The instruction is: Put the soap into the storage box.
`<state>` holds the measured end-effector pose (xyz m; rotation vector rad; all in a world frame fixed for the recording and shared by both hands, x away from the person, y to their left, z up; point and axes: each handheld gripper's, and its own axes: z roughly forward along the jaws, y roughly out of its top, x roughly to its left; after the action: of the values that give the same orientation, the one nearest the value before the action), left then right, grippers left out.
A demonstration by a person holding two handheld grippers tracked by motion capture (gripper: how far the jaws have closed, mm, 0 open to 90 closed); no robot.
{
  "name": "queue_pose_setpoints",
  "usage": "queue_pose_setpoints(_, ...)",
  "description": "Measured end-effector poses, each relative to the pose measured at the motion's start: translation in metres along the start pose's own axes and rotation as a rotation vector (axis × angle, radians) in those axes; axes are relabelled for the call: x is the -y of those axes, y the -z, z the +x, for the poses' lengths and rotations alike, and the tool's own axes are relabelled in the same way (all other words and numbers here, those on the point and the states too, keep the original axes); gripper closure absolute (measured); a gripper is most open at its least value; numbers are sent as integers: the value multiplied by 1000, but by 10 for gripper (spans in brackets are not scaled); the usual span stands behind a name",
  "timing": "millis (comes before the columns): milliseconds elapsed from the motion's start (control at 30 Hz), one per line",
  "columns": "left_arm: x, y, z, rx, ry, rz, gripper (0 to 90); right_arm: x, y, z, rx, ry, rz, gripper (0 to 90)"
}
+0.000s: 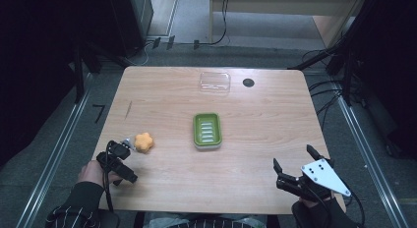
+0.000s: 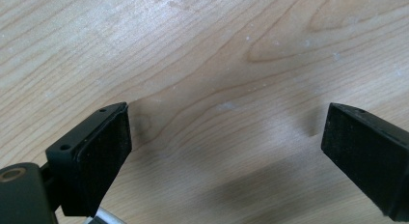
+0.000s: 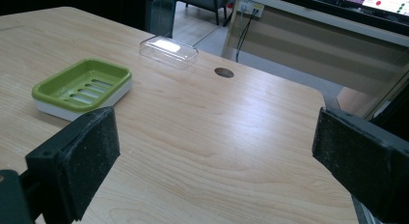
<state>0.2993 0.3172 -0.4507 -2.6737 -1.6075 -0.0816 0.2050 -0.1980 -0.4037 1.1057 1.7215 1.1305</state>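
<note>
Orange flower-shaped sponge (image 1: 143, 142) near the left edge of the tabletop (image 1: 255, 159), just beside the left gripper (image 1: 127, 145).

The sponge looks light, soft and compressible, not fragile; judged best taken across its lobed sides with moderate squeeze, since excess force would deform it. The left gripper's jaws stand open and empty over bare wood in the left gripper view. The green soap dish (image 1: 207, 130) sits at the centre, a clear plastic lid (image 1: 215, 82) near the far edge. The right gripper (image 1: 295, 161), jaws open and empty, waits at the near right corner.
</note>
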Motion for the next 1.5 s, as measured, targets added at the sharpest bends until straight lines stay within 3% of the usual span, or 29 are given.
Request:
queue_pose_setpoints(500, 2, -1, 1, 15, 4, -8, 40, -1, 0, 1, 0, 1, -1, 32)
queue_pose_setpoints(700, 1, 3, 0, 17, 7, -35, 36, 0, -3, 1, -7, 3, -2, 32)
queue_pose_setpoints(1033, -5, 9, -3, 32, 10, -89, 10, -2, -7, 2, -18, 9, 1, 32)
queue_pose_setpoints(1500, -21, 15, 2, 55, 30, -114, 0, -6, -15, 8, -38, 19, -5, 32)
